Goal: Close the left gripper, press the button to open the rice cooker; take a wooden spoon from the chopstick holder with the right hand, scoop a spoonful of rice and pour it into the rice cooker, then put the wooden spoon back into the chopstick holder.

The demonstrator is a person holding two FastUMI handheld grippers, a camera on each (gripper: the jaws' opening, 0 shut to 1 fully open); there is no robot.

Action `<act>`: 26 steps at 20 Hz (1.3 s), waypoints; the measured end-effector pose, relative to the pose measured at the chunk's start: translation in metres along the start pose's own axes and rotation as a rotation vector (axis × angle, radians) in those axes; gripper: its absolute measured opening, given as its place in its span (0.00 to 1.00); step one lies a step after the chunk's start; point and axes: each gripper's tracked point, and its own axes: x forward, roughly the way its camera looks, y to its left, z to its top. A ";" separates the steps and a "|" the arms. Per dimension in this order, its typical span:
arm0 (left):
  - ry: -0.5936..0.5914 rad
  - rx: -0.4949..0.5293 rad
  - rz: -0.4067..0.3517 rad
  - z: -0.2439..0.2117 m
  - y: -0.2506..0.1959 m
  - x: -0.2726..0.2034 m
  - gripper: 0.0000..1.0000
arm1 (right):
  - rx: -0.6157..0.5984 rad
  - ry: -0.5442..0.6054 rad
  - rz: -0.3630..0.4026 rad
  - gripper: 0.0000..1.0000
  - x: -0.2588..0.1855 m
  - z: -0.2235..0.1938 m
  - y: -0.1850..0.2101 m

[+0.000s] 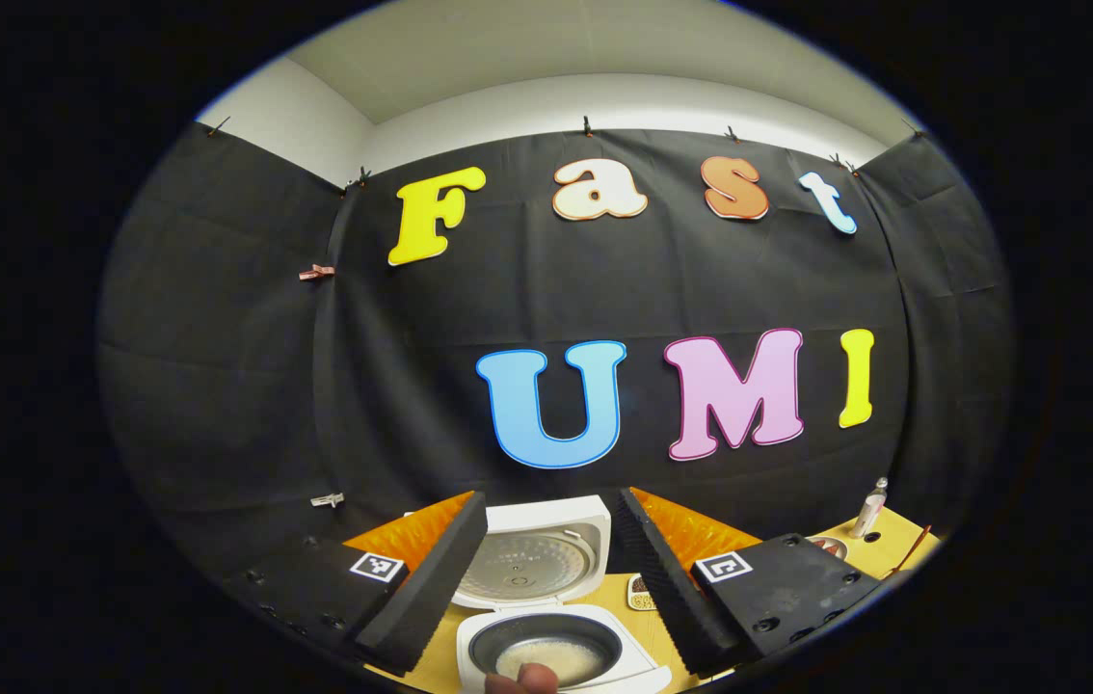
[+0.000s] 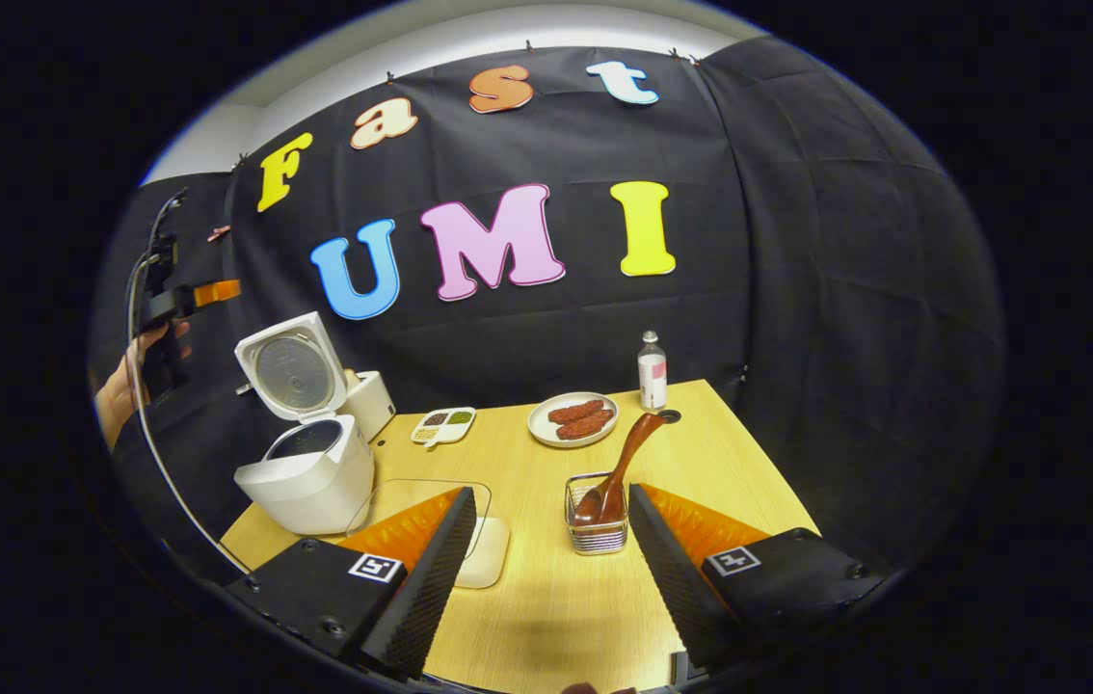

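Spoon sits bowl-down in the holder on the counter, just ahead of the wide-open right tongs; prob light, stiff, smooth wood, so pinch mid-handle; left tongs also wide over the cooker

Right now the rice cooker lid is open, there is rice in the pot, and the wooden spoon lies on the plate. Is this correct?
Not quite. The wooden spoon stands in the chopstick holder, not on the plate, as the right gripper view shows. The rice cooker is open, with rice in it.
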 end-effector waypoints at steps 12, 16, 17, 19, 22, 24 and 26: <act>0.158 -0.059 0.140 -0.056 0.065 0.135 0.96 | -0.099 -0.080 -0.066 0.98 -0.039 0.037 0.004; 0.213 -0.110 0.133 -0.081 0.073 0.160 0.96 | -0.097 -0.077 -0.089 0.99 -0.035 0.034 0.005; 0.227 -0.115 0.130 -0.087 0.072 0.165 0.97 | -0.096 -0.073 -0.093 0.99 -0.035 0.034 0.004; 0.273 -0.101 0.126 -0.099 0.070 0.165 0.98 | -0.088 -0.063 -0.093 0.99 -0.032 0.032 0.006; 0.304 -0.077 0.144 -0.106 0.070 0.170 0.99 | -0.090 -0.051 -0.080 0.98 -0.027 0.029 0.007; 0.316 -0.080 0.150 -0.106 0.066 0.159 0.99 | -0.098 -0.045 -0.069 0.98 -0.025 0.028 0.009; 0.318 -0.080 0.144 -0.107 0.064 0.144 0.99 | -0.096 -0.043 -0.055 0.99 -0.022 0.029 0.010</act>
